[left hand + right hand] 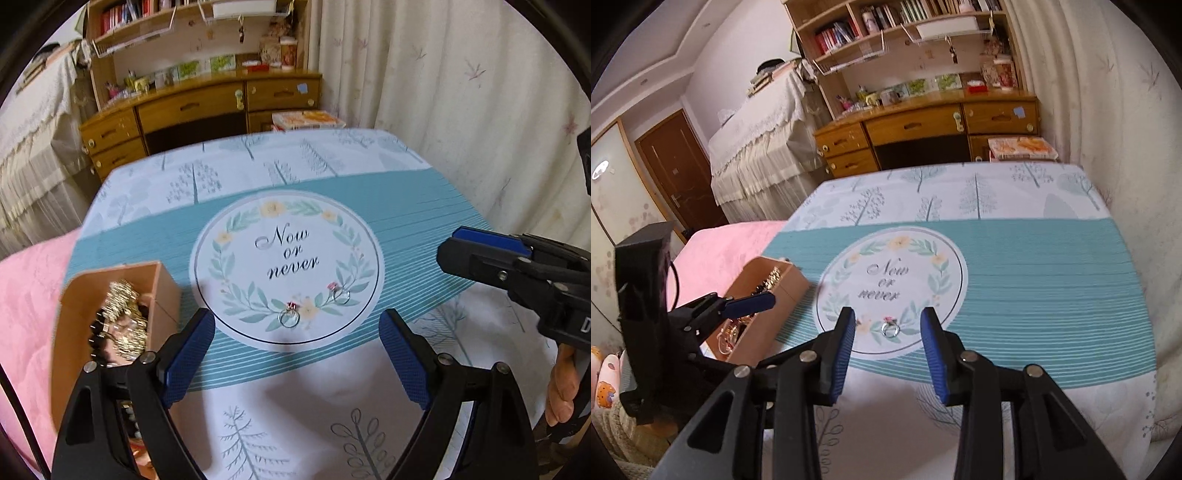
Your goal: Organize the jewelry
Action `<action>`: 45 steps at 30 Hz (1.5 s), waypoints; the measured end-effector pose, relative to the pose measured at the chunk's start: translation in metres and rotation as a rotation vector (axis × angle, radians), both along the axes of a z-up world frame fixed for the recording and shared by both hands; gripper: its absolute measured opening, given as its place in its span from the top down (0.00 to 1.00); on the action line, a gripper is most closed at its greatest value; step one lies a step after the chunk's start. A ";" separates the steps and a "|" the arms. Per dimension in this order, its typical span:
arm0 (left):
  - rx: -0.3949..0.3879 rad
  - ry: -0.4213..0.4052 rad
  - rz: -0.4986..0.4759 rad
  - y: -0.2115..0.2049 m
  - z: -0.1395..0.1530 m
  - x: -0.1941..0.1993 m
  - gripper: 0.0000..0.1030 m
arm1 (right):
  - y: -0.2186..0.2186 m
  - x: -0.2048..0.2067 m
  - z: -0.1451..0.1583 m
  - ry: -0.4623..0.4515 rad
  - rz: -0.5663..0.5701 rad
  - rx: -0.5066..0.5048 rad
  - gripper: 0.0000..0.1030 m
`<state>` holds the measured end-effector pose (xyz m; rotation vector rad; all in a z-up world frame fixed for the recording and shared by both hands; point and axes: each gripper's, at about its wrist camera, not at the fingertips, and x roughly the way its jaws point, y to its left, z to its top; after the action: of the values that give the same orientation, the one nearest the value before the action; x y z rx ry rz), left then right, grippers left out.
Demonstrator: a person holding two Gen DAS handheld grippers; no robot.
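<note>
Two silver rings lie on the round "Now or never" emblem [288, 258] of the tablecloth: one with a red stone [288, 317], one with a pink stone [340, 294]. My left gripper [296, 315] is open wide, and the red-stoned ring shows between its fingers, on the cloth beyond them. An open tan box [74, 332] with gold jewelry [123, 317] stands just left of it. My right gripper [888, 314] is open part way and empty, with the pink-stoned ring [889, 328] lying past its tips. Its left finger hides the other ring.
The table wears a teal and white tree-print cloth [424, 221]. A pink bedspread [29, 295] lies to the left, a curtain [461, 92] hangs on the right, and a wooden desk [203, 107] stands behind. A person's hand [561, 387] holds the right gripper [480, 254].
</note>
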<state>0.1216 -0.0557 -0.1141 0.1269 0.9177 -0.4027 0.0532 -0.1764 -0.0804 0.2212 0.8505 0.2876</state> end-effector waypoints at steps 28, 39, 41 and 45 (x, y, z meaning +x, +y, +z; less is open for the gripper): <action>0.062 0.113 0.003 -0.010 -0.050 0.040 0.84 | -0.002 0.015 -0.036 0.101 0.027 -0.004 0.64; 0.016 0.094 0.023 0.002 -0.048 0.031 0.87 | 0.024 0.029 -0.049 0.132 0.089 -0.077 0.64; 0.001 0.091 0.029 0.007 -0.044 0.026 0.87 | 0.032 0.032 -0.053 0.136 0.108 -0.104 0.64; -0.033 0.078 0.034 0.019 -0.034 0.014 0.87 | 0.046 0.041 -0.062 0.152 0.135 -0.160 0.64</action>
<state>0.1355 -0.0369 -0.1479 0.0652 0.9883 -0.3934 0.0945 -0.1305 -0.1427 0.0367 1.0359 0.3303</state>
